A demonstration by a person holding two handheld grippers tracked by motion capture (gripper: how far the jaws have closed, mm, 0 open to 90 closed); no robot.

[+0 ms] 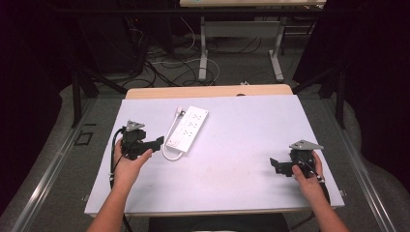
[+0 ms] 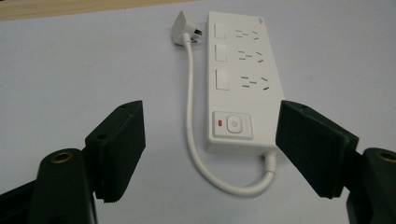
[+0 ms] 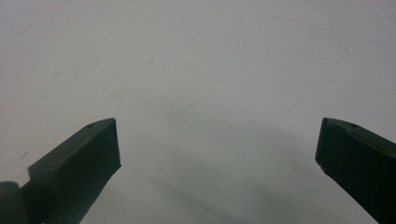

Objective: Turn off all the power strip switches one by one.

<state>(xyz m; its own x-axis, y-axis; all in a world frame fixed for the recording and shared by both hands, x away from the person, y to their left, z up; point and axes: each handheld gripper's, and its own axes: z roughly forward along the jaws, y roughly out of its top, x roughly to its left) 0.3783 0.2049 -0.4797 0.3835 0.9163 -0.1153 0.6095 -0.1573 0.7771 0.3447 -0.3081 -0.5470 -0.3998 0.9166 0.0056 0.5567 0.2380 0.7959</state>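
Note:
A white power strip (image 1: 190, 128) lies on the pale table (image 1: 232, 164), left of centre, its short cable (image 1: 168, 137) looping back to a white plug (image 1: 179, 112) beside its far end. In the left gripper view the power strip (image 2: 243, 79) shows three socket rows and a switch with a red light (image 2: 232, 125); the plug (image 2: 183, 28) lies at the top. My left gripper (image 1: 157, 143) is open, just left of the strip's near end, jaws wide apart (image 2: 210, 154). My right gripper (image 1: 276, 166) is open over bare table at the right (image 3: 217, 154).
A wooden strip (image 1: 208, 91) runs along the table's far edge. Beyond it stand a desk frame's legs (image 1: 203, 53) and tangled cables on the floor (image 1: 159, 67). Dark curtains flank both sides.

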